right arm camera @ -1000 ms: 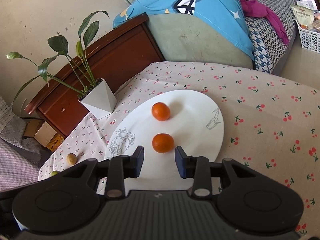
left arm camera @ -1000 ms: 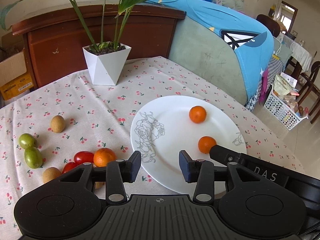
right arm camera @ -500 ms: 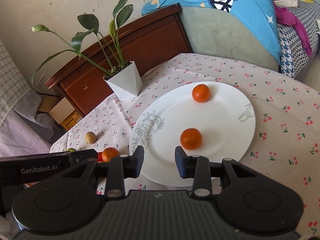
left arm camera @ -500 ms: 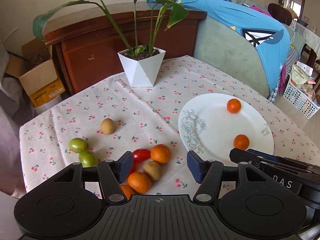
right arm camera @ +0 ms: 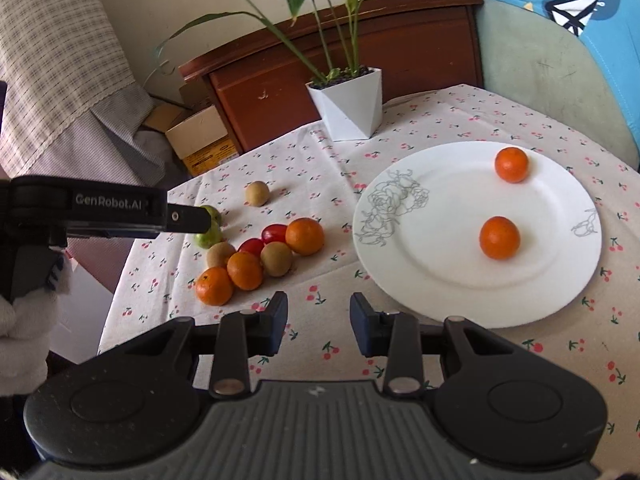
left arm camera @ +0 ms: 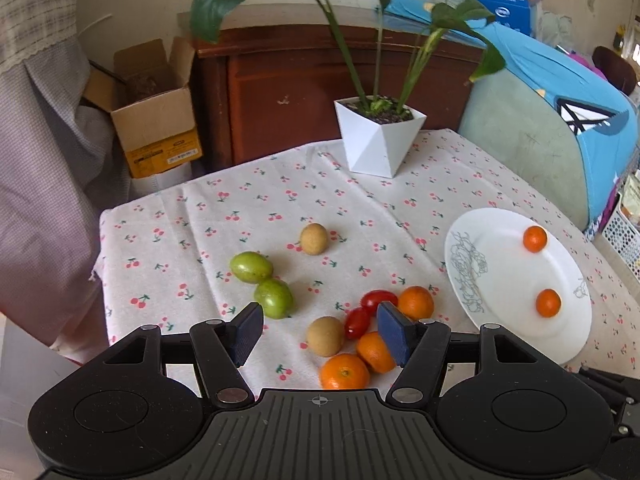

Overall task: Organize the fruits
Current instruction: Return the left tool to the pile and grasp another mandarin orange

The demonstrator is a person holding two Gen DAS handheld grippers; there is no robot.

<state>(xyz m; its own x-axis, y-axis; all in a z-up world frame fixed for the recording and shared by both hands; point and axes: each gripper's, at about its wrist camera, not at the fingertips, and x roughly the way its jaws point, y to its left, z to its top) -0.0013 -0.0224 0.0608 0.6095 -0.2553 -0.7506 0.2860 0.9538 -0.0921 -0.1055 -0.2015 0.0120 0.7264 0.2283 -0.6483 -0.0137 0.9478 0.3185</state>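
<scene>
My left gripper is spread wide, nothing between its pads, hovering over the fruit cluster left of the white plate. My right gripper is open at a narrower gap, empty, above bare tablecloth just off the plate's near-left rim.

Landmark = plate. On it: two oranges, one near the far rim, one nearer the middle, well apart from each other.

Left of the plate, on the cloth, a tight cluster: one orange closest to the plate, two red cherry tomatoes touching just beside it, a brown kiwi-like fruit in front of them, then two more oranges and touching, farthest toward me. Second brown fruit sits at the cluster's left side.

Farther left of the plate: two green fruits and, touching each other, apart from the cluster. One lone brown fruit behind them, on its own.

White angular plant pot stands at the far table edge, behind and left of the plate, well apart from it. In the right wrist view my left gripper body partly hides the green fruits.
</scene>
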